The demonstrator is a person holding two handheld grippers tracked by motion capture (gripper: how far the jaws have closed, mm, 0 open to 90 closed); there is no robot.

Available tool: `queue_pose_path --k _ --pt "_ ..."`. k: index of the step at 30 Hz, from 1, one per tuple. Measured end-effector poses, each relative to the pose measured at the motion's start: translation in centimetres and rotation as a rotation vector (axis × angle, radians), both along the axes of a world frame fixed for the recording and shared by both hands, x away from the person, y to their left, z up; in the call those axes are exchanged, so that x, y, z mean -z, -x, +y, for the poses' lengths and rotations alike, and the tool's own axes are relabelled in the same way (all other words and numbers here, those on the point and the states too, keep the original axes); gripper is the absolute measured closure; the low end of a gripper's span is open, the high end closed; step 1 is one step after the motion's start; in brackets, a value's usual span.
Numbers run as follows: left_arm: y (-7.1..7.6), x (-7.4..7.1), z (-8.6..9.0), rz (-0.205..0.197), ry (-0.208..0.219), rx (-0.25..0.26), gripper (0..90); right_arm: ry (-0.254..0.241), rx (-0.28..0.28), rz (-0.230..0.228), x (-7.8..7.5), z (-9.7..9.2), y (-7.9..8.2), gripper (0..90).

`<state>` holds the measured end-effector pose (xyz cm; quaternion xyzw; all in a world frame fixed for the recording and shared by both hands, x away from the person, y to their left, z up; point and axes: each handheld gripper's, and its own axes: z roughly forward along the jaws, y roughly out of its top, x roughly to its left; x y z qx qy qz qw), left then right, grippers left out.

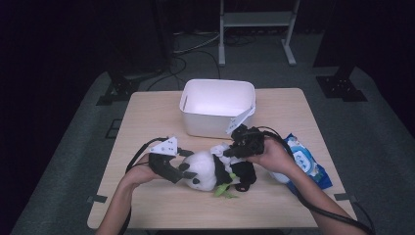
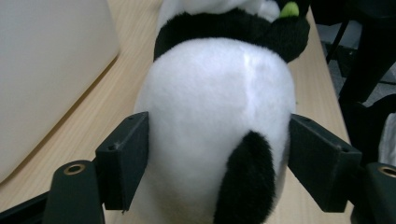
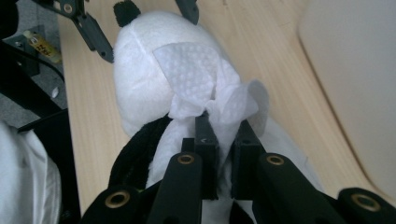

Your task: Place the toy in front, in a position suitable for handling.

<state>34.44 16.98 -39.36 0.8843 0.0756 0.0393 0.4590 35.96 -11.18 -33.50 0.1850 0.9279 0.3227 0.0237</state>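
I have the panda (image 1: 204,169) lying on its side on the desk (image 1: 147,117), just in front of the white bin (image 1: 218,115) and near the desk's front half. My left hand-held gripper (image 1: 182,171) sits at the panda's head end; in the left gripper view its jaws stand on either side of the round white plush (image 2: 215,126), parted about as wide as the plush, the pads (image 2: 125,158) right at the fur. I cannot tell whether they press it, so I read this one as loose around the toy rather than clamped. My right hand-held gripper (image 1: 234,149) comes in from the other side, over the panda's body near the bin's front corner. In the right gripper view its jaws are pinched nearly together on a white wipe (image 3: 205,88), which bunches up between the pads (image 3: 205,140) and spreads flat over the panda's white fur (image 3: 140,79). The left gripper's jaws show in that same view, beyond the toy, one on each side of it. A green bit (image 1: 222,192) of the panda sticks out toward the desk's front edge. A blue pack (image 1: 303,164) of wipes lies on the desk to the right, just beside my right hand (image 1: 274,156).
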Motion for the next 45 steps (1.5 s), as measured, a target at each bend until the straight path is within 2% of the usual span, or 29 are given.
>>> queue_pose_path --k 2,8,11,14,17,18,19,21,23,26,28,29,31,33,34,38,40,43,45 --pt "0.1 -0.2 0.0 0.047 0.015 -0.01 21.1 -0.002 -0.006 0.002 0.2 -0.1 0.6 83.3" --pt "-0.1 -0.4 0.4 0.125 0.041 -0.039 18.0 0.002 -0.028 -0.005 0.5 -0.1 1.7 83.3" --pt "-0.4 -0.1 0.5 0.202 0.064 -0.067 14.9 -0.004 -0.041 0.001 0.6 -0.1 2.1 83.3" --pt "-0.6 0.3 0.2 0.253 0.033 -0.076 9.3 -0.013 -0.06 0.014 0.8 -0.1 2.6 83.3" --pt "-0.5 0.9 -0.3 0.287 -0.012 -0.049 7.4 -0.004 -0.094 0.022 0.7 0.3 3.5 83.4" --pt "-0.4 1.0 -0.4 0.289 -0.024 -0.038 7.3 0.005 -0.105 0.024 0.7 0.5 3.8 83.3" --pt "-0.3 1.1 -0.5 0.273 -0.028 -0.026 7.9 0.006 -0.116 0.026 0.6 0.6 4.0 83.3" --pt "0.0 1.2 -0.4 0.254 -0.028 -0.015 13.8 0.008 -0.125 0.014 0.2 0.9 4.5 83.3" --pt "0.4 1.2 -0.4 0.213 -0.024 0.0 19.5 -0.001 -0.136 0.0 -0.5 1.0 4.6 83.3" --pt "0.8 1.3 -0.8 0.16 -0.044 0.026 21.4 -0.003 -0.127 -0.032 -1.1 0.9 4.2 83.2" --pt "0.9 1.3 -1.2 0.142 -0.055 0.028 22.0 -0.004 -0.094 -0.053 -1.5 0.7 3.6 83.3" --pt "1.0 1.2 -1.3 0.132 -0.059 0.03 22.0 -0.011 -0.082 -0.049 -1.6 0.4 3.2 83.2" --pt "1.1 1.2 -1.5 0.117 -0.066 0.035 22.2 0.01 -0.048 -0.069 -1.4 0.0 2.5 83.2" --pt "1.2 1.2 -1.4 0.117 -0.067 0.031 22.2 0.006 -0.038 -0.046 -1.0 -0.5 2.1 83.3" --pt "1.2 1.1 -1.5 0.119 -0.067 0.033 22.1 0.005 -0.041 -0.053 -0.7 -0.6 2.2 83.3" --pt "1.5 0.9 -1.6 0.127 -0.087 0.052 17.0 -0.003 -0.065 -0.033 0.2 -0.9 2.9 83.3" --pt "1.6 0.8 -1.7 0.135 -0.084 0.062 15.0 -0.002 -0.065 -0.021 0.4 -1.1 3.3 83.3" --pt "1.5 0.5 -1.5 0.183 -0.053 0.051 10.8 -0.003 -0.077 0.003 0.8 -1.4 3.8 83.3" --pt "1.3 0.6 -1.4 0.191 -0.054 0.037 9.6 -0.01 -0.094 0.017 1.1 -1.4 4.1 83.3"
